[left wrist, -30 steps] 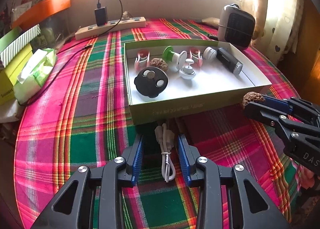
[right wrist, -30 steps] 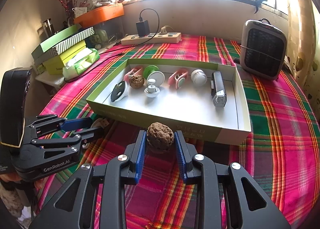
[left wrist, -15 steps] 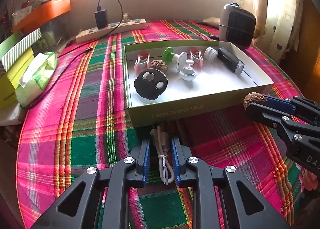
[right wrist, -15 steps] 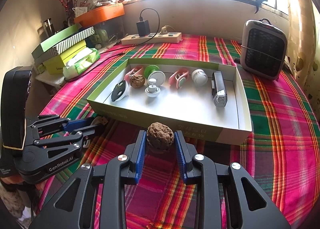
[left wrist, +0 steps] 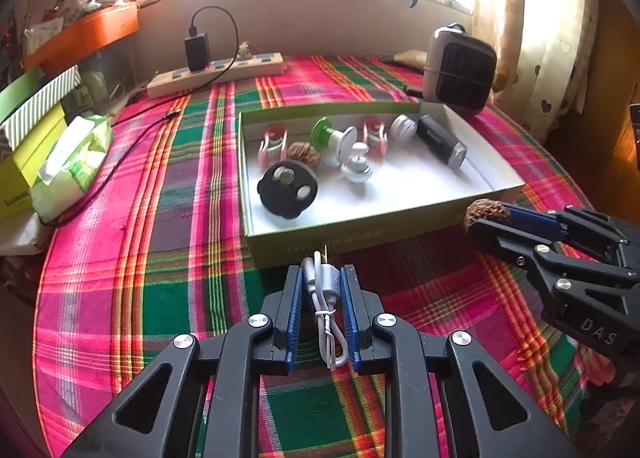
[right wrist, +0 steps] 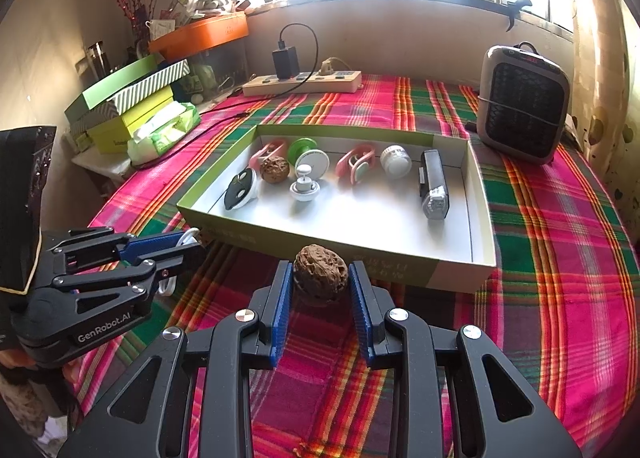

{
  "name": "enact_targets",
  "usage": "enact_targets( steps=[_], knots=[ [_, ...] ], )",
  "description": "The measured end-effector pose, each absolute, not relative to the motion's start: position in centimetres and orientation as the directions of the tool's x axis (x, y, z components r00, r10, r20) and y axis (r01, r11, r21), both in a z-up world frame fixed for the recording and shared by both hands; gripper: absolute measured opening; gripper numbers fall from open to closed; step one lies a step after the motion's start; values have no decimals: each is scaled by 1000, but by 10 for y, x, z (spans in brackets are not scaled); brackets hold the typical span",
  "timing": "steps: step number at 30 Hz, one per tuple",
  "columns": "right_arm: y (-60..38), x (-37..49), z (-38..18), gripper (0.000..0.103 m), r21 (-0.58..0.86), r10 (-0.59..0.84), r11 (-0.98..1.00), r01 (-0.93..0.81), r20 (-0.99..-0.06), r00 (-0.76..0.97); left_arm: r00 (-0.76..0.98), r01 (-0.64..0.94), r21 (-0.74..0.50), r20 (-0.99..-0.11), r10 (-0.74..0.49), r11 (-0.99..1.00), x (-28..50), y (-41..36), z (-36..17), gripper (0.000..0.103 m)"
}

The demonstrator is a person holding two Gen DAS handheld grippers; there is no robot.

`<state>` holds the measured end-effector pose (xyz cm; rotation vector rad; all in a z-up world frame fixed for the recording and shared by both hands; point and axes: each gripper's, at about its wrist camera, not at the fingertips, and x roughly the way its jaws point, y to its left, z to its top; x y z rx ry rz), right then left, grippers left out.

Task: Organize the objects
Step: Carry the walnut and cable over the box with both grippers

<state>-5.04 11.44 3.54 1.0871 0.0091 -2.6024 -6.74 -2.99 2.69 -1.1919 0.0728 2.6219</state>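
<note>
My left gripper is shut on a coiled white cable and holds it just in front of the green box's near wall. My right gripper is shut on a brown walnut, raised before the box's near wall. The walnut also shows in the left wrist view. The left gripper with the cable shows in the right wrist view. Inside the box lie a second walnut, a black disc, pink clips, a green spool and a black cylinder.
A small heater stands at the back right. A power strip with a charger lies along the back wall. Stacked boxes and a tissue pack sit at the left edge. A plaid cloth covers the table.
My left gripper has shut on the white cable and lifted it off the cloth. My right gripper holds the walnut in about the same place.
</note>
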Motion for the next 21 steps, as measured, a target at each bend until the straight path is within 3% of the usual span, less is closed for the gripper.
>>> enact_targets(
  steps=[21],
  knots=[
    [123,-90,52,30,89,-249,-962,260,-680,-689,-641,-300,-94,-717,274,-949,-106,-6,51,17]
  ],
)
